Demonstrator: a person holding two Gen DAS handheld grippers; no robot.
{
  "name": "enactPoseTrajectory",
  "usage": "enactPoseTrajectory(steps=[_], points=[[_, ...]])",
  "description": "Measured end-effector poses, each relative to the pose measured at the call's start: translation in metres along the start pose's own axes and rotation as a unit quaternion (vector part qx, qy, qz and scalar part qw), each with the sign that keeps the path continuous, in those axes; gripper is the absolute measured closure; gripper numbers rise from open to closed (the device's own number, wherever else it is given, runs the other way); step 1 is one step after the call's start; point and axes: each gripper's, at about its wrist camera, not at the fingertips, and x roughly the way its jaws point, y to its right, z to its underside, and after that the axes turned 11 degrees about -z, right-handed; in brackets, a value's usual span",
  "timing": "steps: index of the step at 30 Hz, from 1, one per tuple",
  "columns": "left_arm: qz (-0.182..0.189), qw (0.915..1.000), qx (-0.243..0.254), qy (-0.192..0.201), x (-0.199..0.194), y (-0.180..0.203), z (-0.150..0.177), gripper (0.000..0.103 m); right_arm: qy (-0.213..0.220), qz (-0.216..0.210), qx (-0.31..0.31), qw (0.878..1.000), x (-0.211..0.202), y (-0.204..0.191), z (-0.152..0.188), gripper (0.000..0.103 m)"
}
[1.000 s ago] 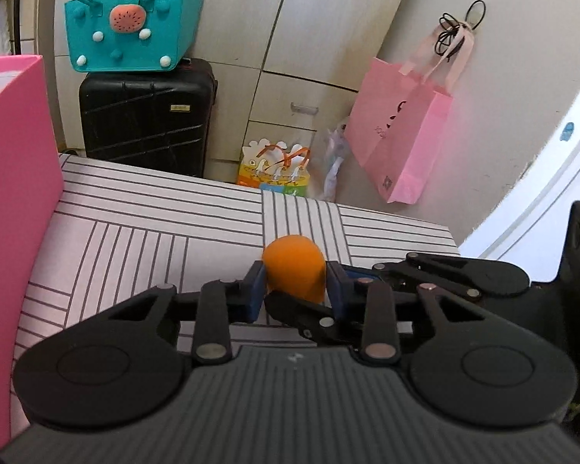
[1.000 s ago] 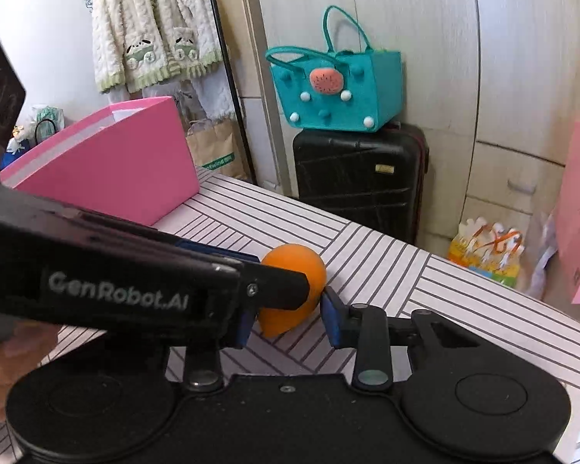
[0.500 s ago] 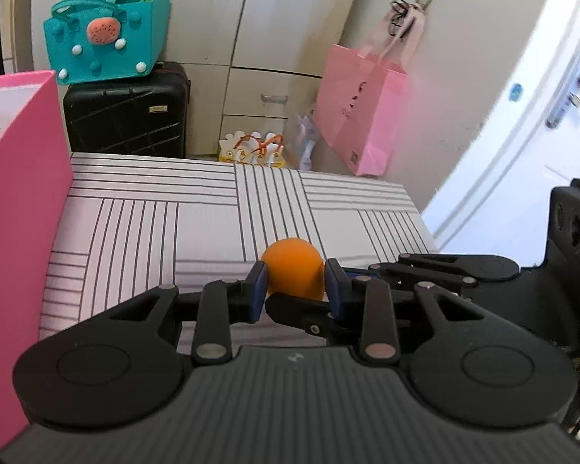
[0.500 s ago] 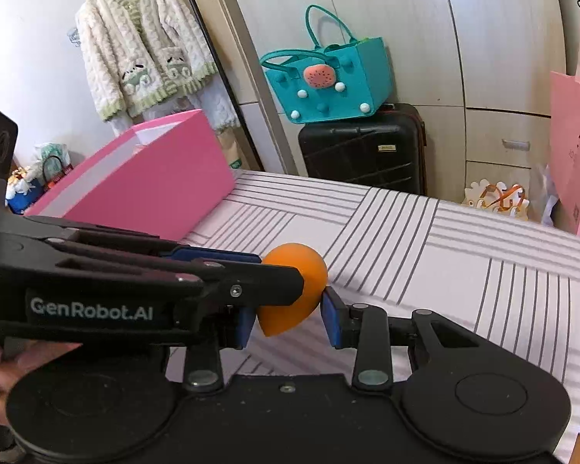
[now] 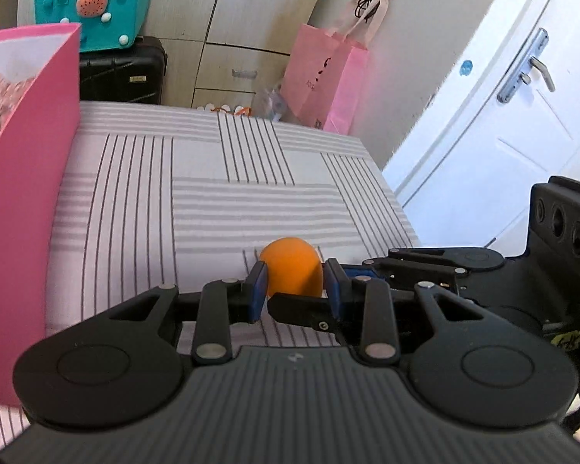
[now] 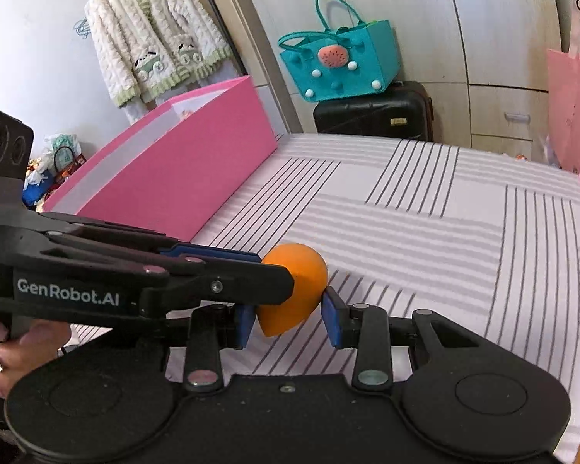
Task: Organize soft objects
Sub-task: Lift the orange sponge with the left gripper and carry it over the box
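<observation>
Black hand-held gripper [image 6: 288, 319], blue pads [image 6: 331, 323], "GenRobot.AI" lettering.
</observation>
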Motion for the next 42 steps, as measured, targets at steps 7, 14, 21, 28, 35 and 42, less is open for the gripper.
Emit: enactPoseTrajectory(steps=[7,14,21,28,35,42], points=[[0.014,0.9996,0.020,-0.016,-0.024,-0.011,0.019,0.073,-0.013,-0.006,-0.006,1.000,-0.001,-0.027,0.015,0.061],[0.043,0.9986,0.021,-0.025,-0.059,-0.031,0.037,0.073,-0.031,-0.017,-0.021,0.999,-0.006,-0.063,0.026,0.061],[0.083,0.9960,-0.009,-0.031,-0.100,-0.076,0.065,0.073,-0.046,-0.040,-0.055,0.997,-0.003,-0.116,0.037,0.061],[0.081,0.9966,-0.012,0.002,-0.150,-0.109,0.072,0.073,-0.041,-0.063,-0.093,0.993,0.000,-0.165,0.027,0.061],[0.057,0.9961,0.000,0.067,-0.183,-0.132,0.055,0.073,-0.002,-0.066,-0.121,0.990,0.011,-0.199,-0.001,0.061],[-0.017,0.9950,0.014,0.098,-0.179,-0.146,0.015,0.073,0.007,-0.065,-0.138,0.988,0.049,-0.201,-0.048,0.061]])
